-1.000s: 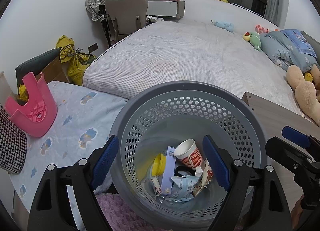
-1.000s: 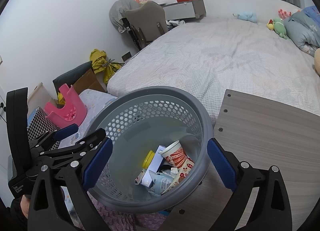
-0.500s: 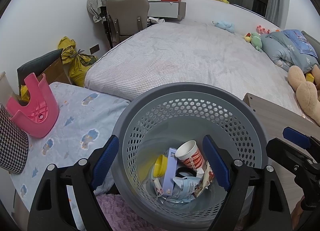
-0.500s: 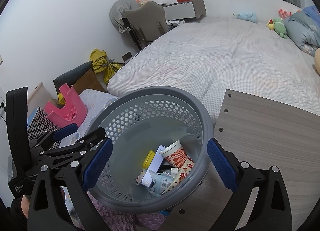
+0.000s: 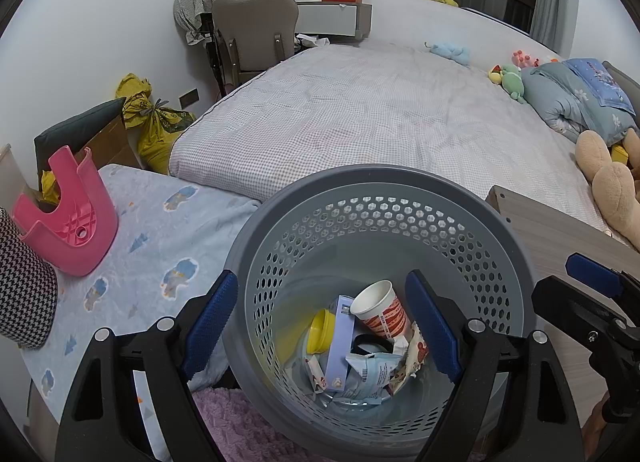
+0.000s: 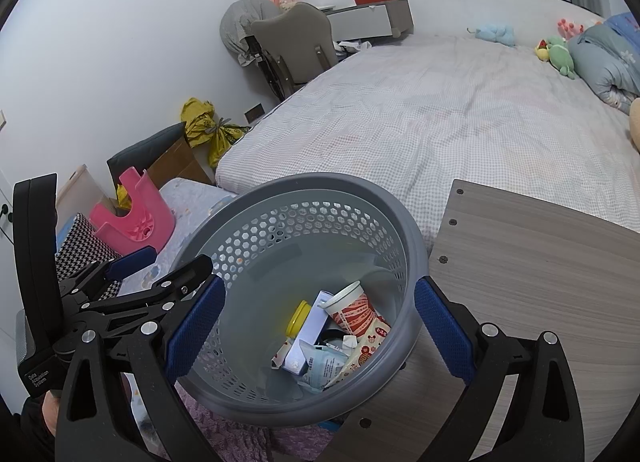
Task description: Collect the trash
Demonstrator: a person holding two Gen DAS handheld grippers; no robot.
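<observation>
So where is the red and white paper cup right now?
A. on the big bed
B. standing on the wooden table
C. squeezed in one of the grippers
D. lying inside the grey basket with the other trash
D. The paper cup lies tipped among wrappers at the bottom of the grey basket; both the left gripper and the right gripper are open with nothing in them.
</observation>
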